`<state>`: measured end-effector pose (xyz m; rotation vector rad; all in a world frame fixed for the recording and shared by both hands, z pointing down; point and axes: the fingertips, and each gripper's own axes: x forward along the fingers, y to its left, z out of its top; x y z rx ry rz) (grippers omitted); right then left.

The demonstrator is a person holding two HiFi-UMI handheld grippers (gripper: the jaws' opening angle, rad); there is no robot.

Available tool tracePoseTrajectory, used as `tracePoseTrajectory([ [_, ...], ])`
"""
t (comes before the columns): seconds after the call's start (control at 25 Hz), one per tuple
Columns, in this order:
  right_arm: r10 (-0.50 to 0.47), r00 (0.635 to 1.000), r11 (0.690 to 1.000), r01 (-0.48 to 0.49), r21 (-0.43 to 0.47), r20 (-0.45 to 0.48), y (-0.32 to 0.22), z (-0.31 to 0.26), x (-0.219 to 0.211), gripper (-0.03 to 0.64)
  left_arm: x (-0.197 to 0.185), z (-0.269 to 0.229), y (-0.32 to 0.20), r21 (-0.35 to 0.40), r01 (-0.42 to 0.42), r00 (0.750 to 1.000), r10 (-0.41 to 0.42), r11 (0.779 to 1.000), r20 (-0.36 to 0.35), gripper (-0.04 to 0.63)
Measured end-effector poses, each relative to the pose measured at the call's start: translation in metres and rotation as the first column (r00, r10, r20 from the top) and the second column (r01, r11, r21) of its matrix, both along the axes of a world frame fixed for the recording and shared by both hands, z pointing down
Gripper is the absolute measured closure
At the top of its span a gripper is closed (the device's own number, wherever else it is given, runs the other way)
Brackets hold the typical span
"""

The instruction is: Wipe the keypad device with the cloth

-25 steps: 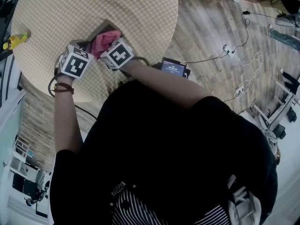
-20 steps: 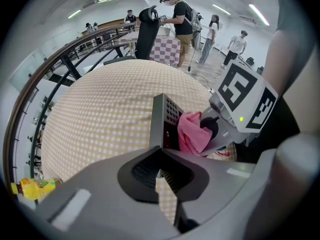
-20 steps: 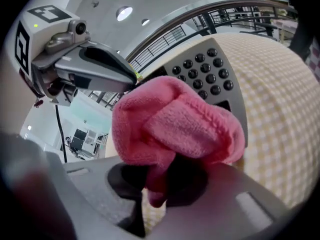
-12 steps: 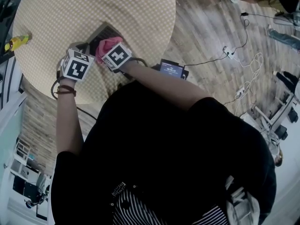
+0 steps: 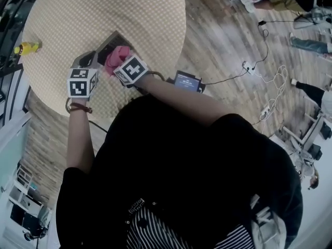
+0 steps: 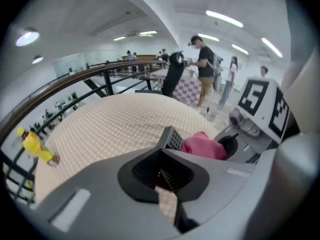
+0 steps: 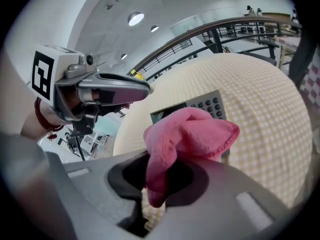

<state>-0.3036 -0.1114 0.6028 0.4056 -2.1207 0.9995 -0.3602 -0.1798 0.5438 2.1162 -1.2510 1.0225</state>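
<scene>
The dark grey keypad device [image 5: 110, 41] lies tilted on the round checked table [image 5: 135, 14]. My left gripper [image 5: 93, 61] is shut on the device's left edge, and one corner of the device [image 6: 172, 138] sticks up between its jaws. My right gripper [image 5: 120, 61] is shut on a bunched pink cloth [image 5: 117, 56], which rests on the near end of the device. In the right gripper view the cloth [image 7: 192, 131] covers the lower keys, with a few keys of the keypad [image 7: 210, 104] showing beyond it. The left gripper [image 7: 125, 89] reaches in from the left.
A yellow toy figure [image 5: 26, 47] stands at the table's left edge, also in the left gripper view [image 6: 36, 146]. A small screen unit [image 5: 187, 80] sits by the table's near right rim. Cables [image 5: 259, 61] run over the wooden floor. People [image 6: 205, 69] stand beyond the table.
My right gripper has drawn the pink cloth a little along the keypad toward me. My left gripper has stayed at the device's edge and moved back slightly.
</scene>
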Motion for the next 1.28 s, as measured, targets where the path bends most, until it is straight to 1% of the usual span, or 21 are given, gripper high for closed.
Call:
tracePoseTrajectory([
  [0.04, 0.01, 1.0, 1.0, -0.01, 0.013, 0.006, 0.001, -0.008, 0.012, 0.549, 0.008, -0.013, 0.005, 0.021, 0.063, 0.995, -0.061, 0.998, -0.08, 0.594],
  [0.08, 0.026, 1.0, 0.999, -0.027, 0.027, 0.013, 0.0, -0.017, 0.028, 0.549, 0.02, -0.023, 0.01, 0.037, 0.119, 0.98, -0.111, 0.992, -0.165, 0.594],
  [0.12, 0.048, 0.999, 0.998, -0.049, 0.042, 0.022, -0.002, -0.029, 0.044, 0.549, 0.031, -0.033, 0.015, 0.048, 0.168, 0.956, -0.151, 0.985, -0.252, 0.594],
  [0.16, 0.069, 0.997, 0.996, -0.071, 0.059, 0.036, -0.003, -0.041, 0.054, 0.549, 0.036, -0.041, 0.022, 0.051, 0.211, 0.926, -0.182, 0.976, -0.331, 0.594],
  [0.24, 0.093, 0.993, 0.989, -0.101, 0.104, 0.076, -0.009, -0.064, 0.051, 0.549, 0.026, -0.058, 0.035, 0.052, 0.285, 0.862, -0.233, 0.957, -0.45, 0.594],
  [0.32, 0.094, 0.987, 0.979, -0.115, 0.171, 0.127, -0.019, -0.088, 0.033, 0.549, 0.004, -0.076, 0.042, 0.065, 0.341, 0.811, -0.258, 0.938, -0.525, 0.594],
  [0.36, 0.088, 0.984, 0.97, -0.119, 0.211, 0.152, -0.024, -0.103, 0.022, 0.549, -0.006, -0.084, 0.043, 0.084, 0.364, 0.793, -0.261, 0.928, -0.551, 0.594],
  [0.4, 0.081, 0.982, 0.961, -0.122, 0.249, 0.17, -0.026, -0.118, 0.012, 0.549, -0.016, -0.094, 0.045, 0.11, 0.385, 0.781, -0.259, 0.916, -0.568, 0.594],
  [0.44, 0.077, 0.98, 0.951, -0.127, 0.28, 0.181, -0.025, -0.13, 0.003, 0.549, -0.023, -0.102, 0.049, 0.141, 0.402, 0.775, -0.254, 0.905, -0.579, 0.594],
  [0.52, 0.077, 0.977, 0.937, -0.14, 0.321, 0.201, -0.02, -0.15, -0.01, 0.549, -0.032, -0.12, 0.054, 0.209, 0.421, 0.781, -0.235, 0.883, -0.579, 0.594],
  [0.64, 0.072, 0.965, 0.921, -0.162, 0.353, 0.254, -0.038, -0.186, -0.03, 0.55, -0.04, -0.155, 0.037, 0.291, 0.433, 0.808, -0.224, 0.853, -0.546, 0.594],
  [0.68, 0.07, 0.959, 0.92, -0.168, 0.354, 0.274, -0.044, -0.202, -0.036, 0.549, -0.043, -0.171, 0.031, 0.308, 0.435, 0.816, -0.225, 0.846, -0.532, 0.594],
  [0.76, 0.06, 0.952, 0.92, -0.17, 0.355, 0.3, -0.049, -0.236, -0.043, 0.549, -0.045, -0.207, 0.027, 0.341, 0.434, 0.825, -0.215, 0.834, -0.523, 0.594],
  [0.84, 0.034, 0.95, 0.918, -0.153, 0.367, 0.311, -0.043, -0.266, -0.042, 0.551, -0.039, -0.246, 0.031, 0.383, 0.423, 0.831, -0.183, 0.821, -0.525, 0.594],
  [0.92, 0.01, 0.951, 0.911, -0.137, 0.389, 0.311, -0.038, -0.281, -0.04, 0.55, -0.033, -0.267, 0.038, 0.427, 0.403, 0.847, -0.152, 0.81, -0.51, 0.594],
  [1.0, 0.002, 0.955, 0.9, -0.131, 0.415, 0.298, -0.04, -0.278, -0.043, 0.549, -0.033, -0.261, 0.041, 0.45, 0.384, 0.862, -0.139, 0.806, -0.487, 0.594],
  [1.12, 0.005, 0.956, 0.892, -0.137, 0.43, 0.293, -0.05, -0.268, -0.039, 0.551, -0.03, -0.246, 0.034, 0.45, 0.398, 0.859, -0.153, 0.799, -0.488, 0.594],
  [1.2, 0.006, 0.952, 0.892, -0.143, 0.43, 0.305, -0.06, -0.269, -0.024, 0.551, -0.015, -0.247, 0.024, 0.46, 0.4, 0.863, -0.157, 0.793, -0.479, 0.594],
  [1.28, 0.005, 0.949, 0.891, -0.147, 0.43, 0.315, -0.069, -0.27, -0.006, 0.551, 0.006, -0.25, 0.016, 0.473, 0.391, 0.873, -0.155, 0.79, -0.462, 0.594],
])
